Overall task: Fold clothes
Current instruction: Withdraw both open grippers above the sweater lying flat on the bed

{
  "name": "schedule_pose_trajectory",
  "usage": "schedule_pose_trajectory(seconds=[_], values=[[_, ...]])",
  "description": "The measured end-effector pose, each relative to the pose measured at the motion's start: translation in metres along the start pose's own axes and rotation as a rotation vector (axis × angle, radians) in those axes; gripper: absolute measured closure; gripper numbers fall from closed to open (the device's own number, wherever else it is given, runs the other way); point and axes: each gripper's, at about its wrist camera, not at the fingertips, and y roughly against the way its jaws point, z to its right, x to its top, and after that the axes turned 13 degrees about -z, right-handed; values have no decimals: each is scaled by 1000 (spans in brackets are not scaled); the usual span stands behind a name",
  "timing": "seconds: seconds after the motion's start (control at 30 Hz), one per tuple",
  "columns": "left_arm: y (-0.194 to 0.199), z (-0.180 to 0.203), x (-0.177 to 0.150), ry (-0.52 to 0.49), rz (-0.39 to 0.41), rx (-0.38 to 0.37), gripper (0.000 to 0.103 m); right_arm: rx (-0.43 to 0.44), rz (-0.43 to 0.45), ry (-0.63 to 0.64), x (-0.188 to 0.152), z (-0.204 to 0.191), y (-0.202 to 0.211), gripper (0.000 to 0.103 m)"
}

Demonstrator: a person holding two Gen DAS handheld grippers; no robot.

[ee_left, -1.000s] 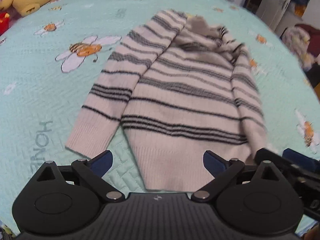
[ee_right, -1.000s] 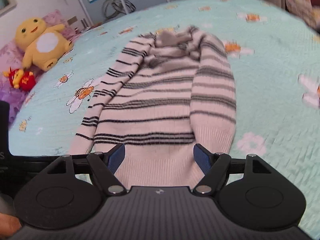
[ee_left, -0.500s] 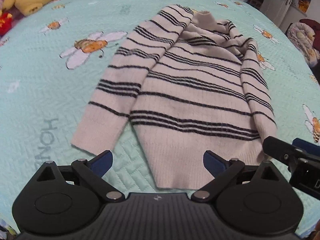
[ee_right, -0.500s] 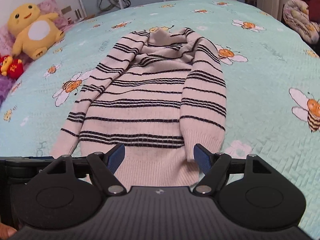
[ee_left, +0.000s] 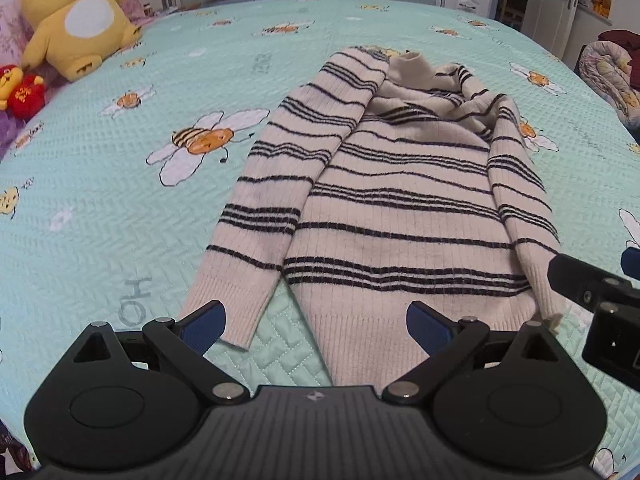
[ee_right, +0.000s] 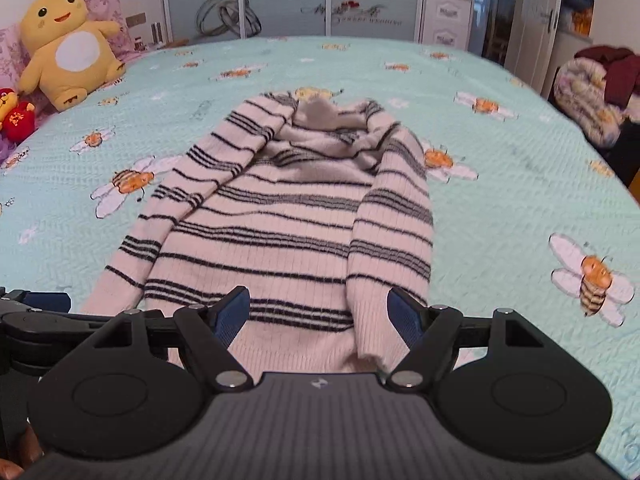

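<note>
Sweater: I saw the striped sweater (ee_left: pixel 400 200) lying flat on the bed, collar away from me, hem nearest my grippers, both sleeves folded down along the body.
Left gripper: my left gripper (ee_left: pixel 316 324) had its jaws wide apart with nothing between the pads; it hung over the hem and the left sleeve cuff (ee_left: pixel 224 300).
Right gripper: my right gripper (ee_right: pixel 320 312) was likewise spread and empty, above the hem by the right sleeve cuff (ee_right: pixel 372 332).
Around: a yellow plush toy (ee_left: pixel 76 16) and a small red plush (ee_left: pixel 24 92) sat at the far left of the bed, well apart from the sweater; a bundled quilt (ee_right: pixel 588 100) lay off to the right.
In the way: nothing lay on the sweater.
Hard to make out: the hem's near edge was hidden behind each gripper body; the right wrist view was slightly blurred; printed lettering on the cover was cut off.
Surface: a mint quilted bedspread (ee_left: pixel 120 220) printed with bees.
Room: wardrobe doors (ee_right: pixel 320 0) and a white drawer unit (ee_right: pixel 444 20) stood behind.
</note>
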Motion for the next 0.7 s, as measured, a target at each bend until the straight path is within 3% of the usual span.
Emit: schedule_pose_trajectory(seconds=[0.23, 0.4, 0.57, 0.7], values=[[10, 1, -7, -17, 33, -13, 3, 37, 39, -12, -7, -1, 16, 27], [3, -15, -13, 17, 19, -126, 3, 181, 3, -90, -13, 16, 12, 27], [-16, -45, -29, 66, 40, -185, 3, 241, -28, -146, -32, 33, -4, 27], [-34, -69, -39, 114, 54, -210, 5, 269, 7, -177, -57, 50, -21, 27]])
